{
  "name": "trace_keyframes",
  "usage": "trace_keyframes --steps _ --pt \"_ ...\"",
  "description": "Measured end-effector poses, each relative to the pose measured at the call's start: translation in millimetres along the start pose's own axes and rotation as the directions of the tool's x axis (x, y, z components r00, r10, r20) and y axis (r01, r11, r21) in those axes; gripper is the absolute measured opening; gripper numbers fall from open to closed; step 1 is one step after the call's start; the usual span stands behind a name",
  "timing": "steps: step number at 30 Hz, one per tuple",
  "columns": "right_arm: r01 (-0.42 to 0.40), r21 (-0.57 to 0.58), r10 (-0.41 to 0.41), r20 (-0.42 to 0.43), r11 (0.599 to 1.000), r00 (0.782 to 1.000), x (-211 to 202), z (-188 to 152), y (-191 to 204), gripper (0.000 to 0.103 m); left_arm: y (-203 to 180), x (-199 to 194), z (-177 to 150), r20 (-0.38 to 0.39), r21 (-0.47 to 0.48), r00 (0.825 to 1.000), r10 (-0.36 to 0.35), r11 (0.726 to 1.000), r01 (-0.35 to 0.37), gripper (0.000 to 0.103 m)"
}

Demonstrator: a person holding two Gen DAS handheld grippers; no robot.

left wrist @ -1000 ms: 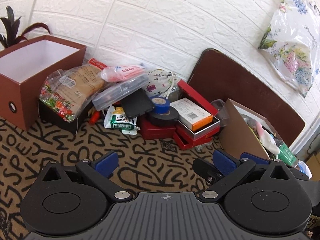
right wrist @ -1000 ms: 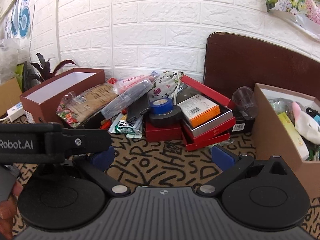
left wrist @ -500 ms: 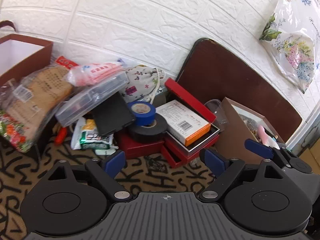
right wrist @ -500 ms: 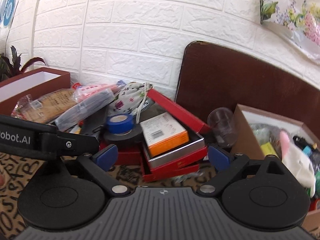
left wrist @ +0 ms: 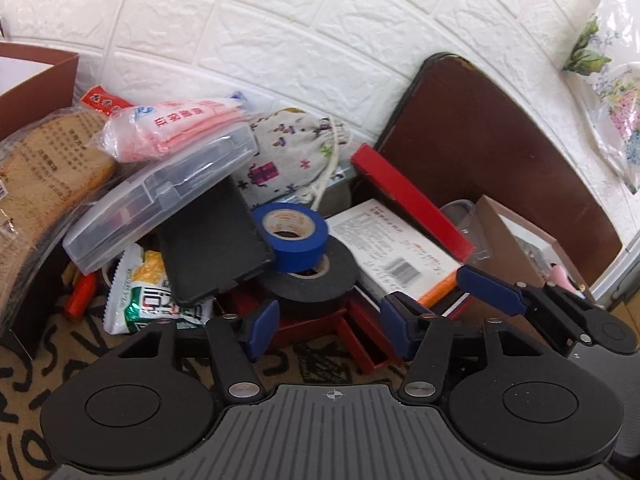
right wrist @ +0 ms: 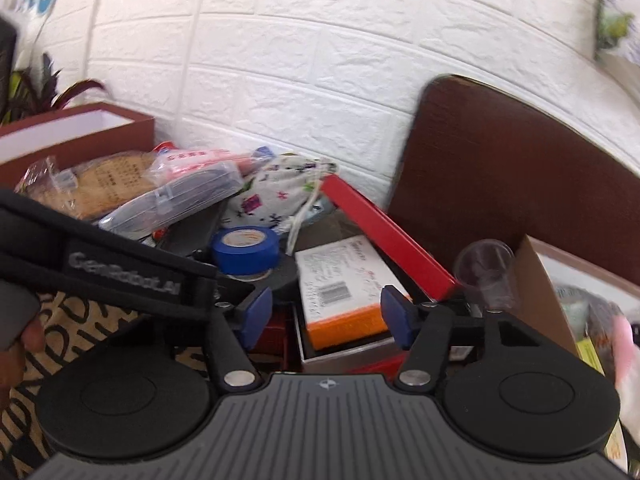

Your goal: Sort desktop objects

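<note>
A white brick-pattern wall backs a table covered in a tan cloth with black lettering, and a heap of desk clutter lies against it. The left gripper has its jaws closing with nothing pressed between the blue pads; just ahead of them sits a black tape roll with a blue tape roll stacked on it, both on a red box. The right gripper is also closing, its pads flanking but not touching a white-and-orange carton that lies in an open red gift box. Two tape rolls and one carton are visible. Left of the left fingers lie a black case, a clear plastic case, a green snack packet and a pink packet; beyond, a printed drawstring pouch. Right of the right fingers stands a clear cup, blurred, beside a brown cardboard box whose contents are smeared and cut off.
</note>
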State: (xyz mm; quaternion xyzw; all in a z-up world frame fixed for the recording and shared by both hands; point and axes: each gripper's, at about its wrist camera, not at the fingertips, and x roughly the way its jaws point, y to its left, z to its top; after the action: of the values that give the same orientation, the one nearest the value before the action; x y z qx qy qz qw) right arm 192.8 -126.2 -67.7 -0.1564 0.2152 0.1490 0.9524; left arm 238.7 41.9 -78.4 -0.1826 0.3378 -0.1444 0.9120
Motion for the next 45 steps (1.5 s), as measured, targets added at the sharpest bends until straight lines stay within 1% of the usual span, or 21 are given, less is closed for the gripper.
trace_keyframes --steps 3,6,8,9,10,12,13,14,16,18,20,21,22,25,26,27,29,33,35,39,45 --pt "-0.007 -0.060 0.007 -0.001 0.998 1.000 10 1 9 0.065 11 8 3 -0.010 -0.032 1.000 0.011 0.999 -0.012 0.069" --pt "0.051 -0.079 -0.051 0.006 0.996 0.999 15 0 10 0.066 13 12 5 -0.027 -0.041 1.000 -0.011 0.999 0.010 0.069" --pt "0.080 -0.079 -0.078 0.019 0.994 0.997 13 -1 6 0.072 6 11 3 -0.037 -0.027 0.999 -0.025 0.999 0.024 0.068" --pt "0.094 -0.082 -0.092 0.028 0.992 0.995 11 -2 4 0.078 1 8 1 -0.025 -0.012 0.999 -0.036 0.999 0.036 0.067" --pt "0.123 -0.085 -0.120 0.038 0.989 0.992 9 -3 2 0.085 -5 8 -1 -0.011 0.014 0.999 -0.044 0.999 0.044 0.069" --pt "0.165 -0.088 -0.162 0.034 0.982 0.986 10 -7 -5 0.086 -15 13 -3 -0.010 0.052 0.999 -0.044 0.998 0.045 0.069" --pt "0.162 -0.074 -0.161 0.019 0.984 0.987 12 -8 -11 0.085 -17 17 -3 -0.014 0.050 0.999 -0.043 0.998 0.043 0.070" --pt "0.146 -0.047 -0.146 0.010 0.988 0.989 13 -9 -16 0.085 -18 18 -4 -0.010 0.043 0.999 -0.048 0.998 0.048 0.070" --pt "0.110 0.006 -0.110 -0.004 0.994 0.994 13 -8 -25 0.077 -18 21 -3 -0.007 0.025 0.998 -0.059 0.998 0.059 0.070" --pt "0.068 0.015 -0.068 -0.013 0.998 0.998 11 -6 -26 0.070 -17 20 -2 -0.009 0.005 0.998 -0.058 0.998 0.058 0.071" --pt "0.061 -0.027 -0.062 -0.011 0.998 0.998 11 -6 -20 0.070 -14 21 -4 -0.013 0.000 0.999 -0.042 0.999 0.042 0.075" --pt "0.057 -0.045 -0.058 -0.009 0.997 0.998 12 -6 -17 0.073 -11 22 -5 -0.016 -0.006 0.999 -0.029 1.000 0.029 0.076" --pt "0.052 -0.053 -0.053 -0.024 0.997 0.998 15 -6 -15 0.078 -7 24 -5 -0.025 -0.019 1.000 -0.017 1.000 0.017 0.077" --pt "0.057 -0.055 -0.060 -0.047 0.997 0.997 25 -10 -12 0.080 4 29 -6 -0.052 -0.082 0.999 -0.015 0.997 0.011 0.077" --pt "0.056 -0.044 -0.057 -0.042 0.997 0.997 27 -11 -13 0.080 5 29 -6 -0.052 -0.087 0.999 -0.014 0.996 0.009 0.077" --pt "0.043 -0.035 -0.045 -0.051 0.998 0.998 28 -10 -13 0.072 5 29 -6 -0.052 -0.084 0.999 -0.014 0.996 0.010 0.077" --pt "0.024 -0.014 -0.025 -0.050 1.000 0.998 25 -8 -11 0.071 2 26 -7 -0.049 -0.071 0.999 0.000 0.997 -0.003 0.076" --pt "0.010 -0.041 -0.011 -0.027 0.999 1.000 8 -7 -2 0.071 0 14 -11 -0.050 -0.064 0.999 0.002 0.998 -0.005 0.075" --pt "-0.004 -0.043 0.003 -0.026 0.999 1.000 -4 -10 0 0.071 1 5 -18 -0.059 -0.076 0.998 -0.005 0.997 0.000 0.075" --pt "-0.059 0.006 0.060 -0.047 0.998 0.997 -27 -22 0 0.071 3 -17 -40 -0.087 -0.093 0.996 -0.023 0.996 0.015 0.076" --pt "-0.137 0.089 0.146 -0.105 0.987 0.984 -64 -55 8 0.071 3 -47 -83 -0.158 -0.075 0.987 -0.007 0.997 -0.005 0.081"
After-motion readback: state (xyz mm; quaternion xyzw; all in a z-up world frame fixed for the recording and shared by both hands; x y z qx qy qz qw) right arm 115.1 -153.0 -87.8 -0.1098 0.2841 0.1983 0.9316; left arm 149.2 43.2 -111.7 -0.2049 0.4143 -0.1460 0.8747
